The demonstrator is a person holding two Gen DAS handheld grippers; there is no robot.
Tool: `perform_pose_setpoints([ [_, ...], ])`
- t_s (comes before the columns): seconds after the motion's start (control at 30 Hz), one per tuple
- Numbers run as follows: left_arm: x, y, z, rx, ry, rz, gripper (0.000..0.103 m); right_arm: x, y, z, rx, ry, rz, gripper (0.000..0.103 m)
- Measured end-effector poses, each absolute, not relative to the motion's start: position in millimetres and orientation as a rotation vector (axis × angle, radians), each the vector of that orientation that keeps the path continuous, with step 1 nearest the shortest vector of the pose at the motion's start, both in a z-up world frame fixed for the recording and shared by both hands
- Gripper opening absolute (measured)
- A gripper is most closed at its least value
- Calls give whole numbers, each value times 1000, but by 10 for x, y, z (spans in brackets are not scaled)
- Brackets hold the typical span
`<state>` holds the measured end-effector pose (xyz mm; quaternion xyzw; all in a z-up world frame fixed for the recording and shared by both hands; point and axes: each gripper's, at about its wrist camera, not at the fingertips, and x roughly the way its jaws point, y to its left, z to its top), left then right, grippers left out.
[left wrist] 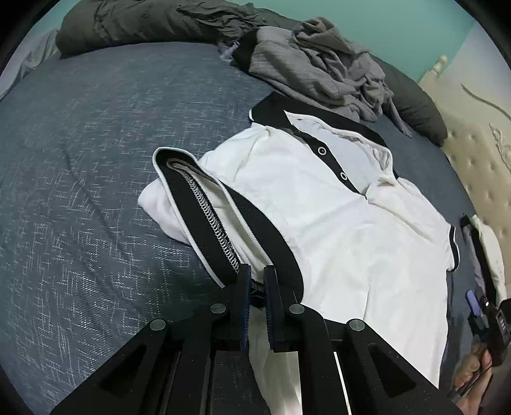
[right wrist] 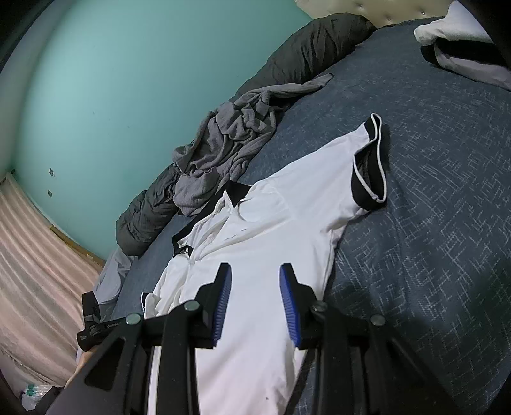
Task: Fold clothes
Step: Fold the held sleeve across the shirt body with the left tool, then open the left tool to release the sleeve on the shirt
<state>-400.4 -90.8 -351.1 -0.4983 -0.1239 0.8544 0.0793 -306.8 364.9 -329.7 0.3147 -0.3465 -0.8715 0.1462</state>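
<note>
A white polo shirt (left wrist: 335,230) with black collar and cuffs lies face up on the bed. My left gripper (left wrist: 257,277) is shut on the black cuff (left wrist: 207,207) of its near sleeve, which is pulled in over the shirt's side. In the right wrist view the shirt (right wrist: 271,230) stretches away from me, its far sleeve (right wrist: 370,166) spread flat. My right gripper (right wrist: 255,274) hovers over the shirt's body, its blue pads (right wrist: 223,300) apart with nothing pinched. It also shows at the right edge of the left wrist view, right gripper (left wrist: 488,316), held by a hand (left wrist: 472,367).
The bed has a dark blue patterned cover (left wrist: 80,159). A crumpled grey garment (left wrist: 319,67) lies just beyond the collar, with a dark grey blanket (left wrist: 143,25) behind it. A tufted headboard (left wrist: 479,143), a white pillow (right wrist: 456,32) and a teal wall (right wrist: 127,95) border the bed.
</note>
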Motion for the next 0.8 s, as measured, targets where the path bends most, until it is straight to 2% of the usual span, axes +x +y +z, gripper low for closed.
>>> perform_pose_setpoints([
  [0.07, -4004, -893, -3504, -1482, -364, 2557, 7, -3063, 3654, -3291, 904, -999, -2510, 31],
  [0.13, -4004, -879, -3495, -1475, -353, 2559, 0, -3058, 3661, -3286, 900, -1002, -2511, 31],
  [0.47, -3879, -958, -3328, -1425, -395, 2580, 0, -3056, 3690, -3290, 898, -1021, -2510, 31],
  [0.5, -3869, -967, -3313, -1422, -407, 2578, 1, -3055, 3694, -3291, 898, -1024, -2510, 31],
  [0.57, -3865, -949, -3288, -1419, -392, 2586, 11, -3055, 3704, -3296, 897, -1034, -2509, 31],
  [0.63, -3886, -926, -3285, -1414, -395, 2578, 27, -3055, 3709, -3301, 899, -1039, -2508, 31],
  [0.8, -3970, -957, -3330, -1409, -487, 2575, 28, -3052, 3714, -3312, 903, -1044, -2508, 31],
])
